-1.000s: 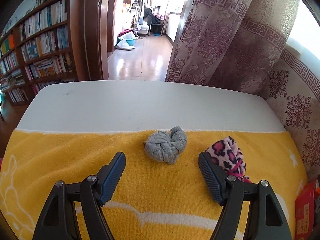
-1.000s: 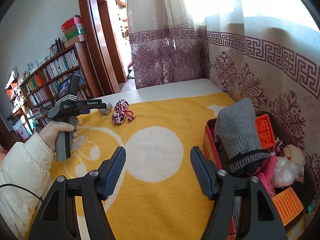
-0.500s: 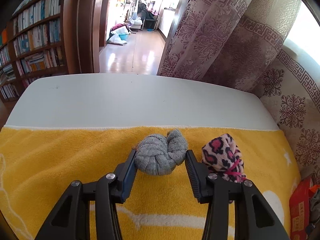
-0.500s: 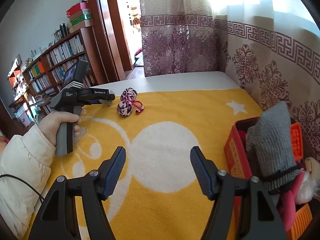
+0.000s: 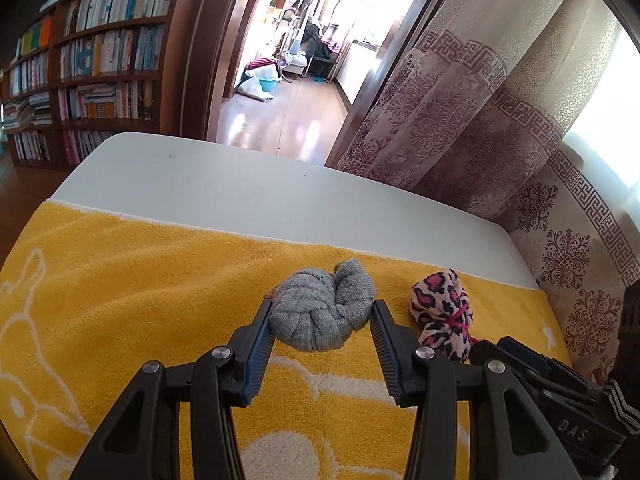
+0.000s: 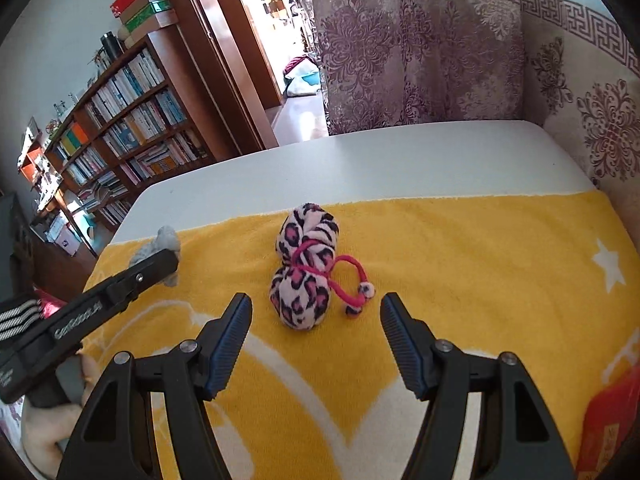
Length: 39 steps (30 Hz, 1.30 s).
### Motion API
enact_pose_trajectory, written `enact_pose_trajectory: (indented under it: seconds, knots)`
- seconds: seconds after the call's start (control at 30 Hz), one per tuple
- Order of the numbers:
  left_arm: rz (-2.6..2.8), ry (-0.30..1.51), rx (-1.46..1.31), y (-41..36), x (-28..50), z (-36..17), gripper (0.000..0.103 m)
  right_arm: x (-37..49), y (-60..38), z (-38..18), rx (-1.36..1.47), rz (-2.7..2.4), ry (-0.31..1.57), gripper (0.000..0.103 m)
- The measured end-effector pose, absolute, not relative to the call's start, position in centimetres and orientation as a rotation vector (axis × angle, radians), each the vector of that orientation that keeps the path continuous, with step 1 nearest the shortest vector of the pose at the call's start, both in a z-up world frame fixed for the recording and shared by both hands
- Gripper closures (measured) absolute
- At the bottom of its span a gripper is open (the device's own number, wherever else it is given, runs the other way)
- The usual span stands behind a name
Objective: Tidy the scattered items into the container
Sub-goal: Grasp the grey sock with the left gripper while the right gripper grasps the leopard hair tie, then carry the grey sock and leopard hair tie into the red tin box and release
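Note:
A grey rolled sock bundle (image 5: 324,312) lies on the yellow towel (image 5: 120,288). My left gripper (image 5: 322,320) is shut on it, both pads pressed against its sides. The bundle also peeks out behind the left gripper in the right wrist view (image 6: 160,246). A pink leopard-print sock bundle (image 6: 306,272) with a pink hair tie (image 6: 350,280) lies just right of it, also seen in the left wrist view (image 5: 442,316). My right gripper (image 6: 316,324) is open and empty, just short of the leopard bundle. A red corner of the container (image 6: 610,420) shows at lower right.
The towel covers a white table (image 5: 240,192). Patterned curtains (image 5: 480,140) hang along the far and right edges. A bookshelf (image 5: 80,72) and an open doorway stand beyond the table. The right gripper's body (image 5: 560,400) sits close beside my left one.
My left gripper has closed tighter on the grey sock bundle. My right gripper has swung left from the container to the leopard-print bundle, staying open.

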<state>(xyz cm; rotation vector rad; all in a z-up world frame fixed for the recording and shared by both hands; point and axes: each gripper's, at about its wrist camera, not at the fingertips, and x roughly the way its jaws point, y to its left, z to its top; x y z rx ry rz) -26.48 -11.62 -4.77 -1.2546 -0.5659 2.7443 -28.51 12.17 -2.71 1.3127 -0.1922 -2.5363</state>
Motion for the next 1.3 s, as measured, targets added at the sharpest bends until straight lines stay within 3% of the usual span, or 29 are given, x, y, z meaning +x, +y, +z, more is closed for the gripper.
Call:
enact_pose_trajectory:
  seconds: [0.1, 0.23, 0.53, 0.83, 1.07, 1.3]
  knots:
    - [2.724, -0.562, -1.275, -11.4, -26.7, -5.5, 0.054, -31.0, 11.6, -4.5, 1.384, -2.514, -0.236, 0.045]
    - [2.719, -0.572, -1.29, -11.6, -26.8, -5.9, 0.054, -31.6, 11.1, -5.5, 1.41, -2.477, -0.214, 0.072]
    - [2.707, -0.517, -1.283, -10.2, -26.7, -5.6, 0.054, -24.0, 14.0, 1.0, 1.236, -2.58, -0.174, 0.073]
    - [2.715, -0.386, -1.203, -7.2, -25.1, -3.2, 0.054, -10.0, 25.1, 7.0, 1.024, -2.821, -0.256, 0.073]
    - [2.612, -0.248, -1.126, -0.4, -21.9, 0.0, 0.054, -3.2, 35.7, 8.6, 1.008, -3.07, -0.363, 0.073]
    - [2.43, -0.12, -1.013, 8.0, -16.0, 3.4, 0.054, -5.8, 39.4, 6.5, 1.069, -3.107, -0.41, 0.073]
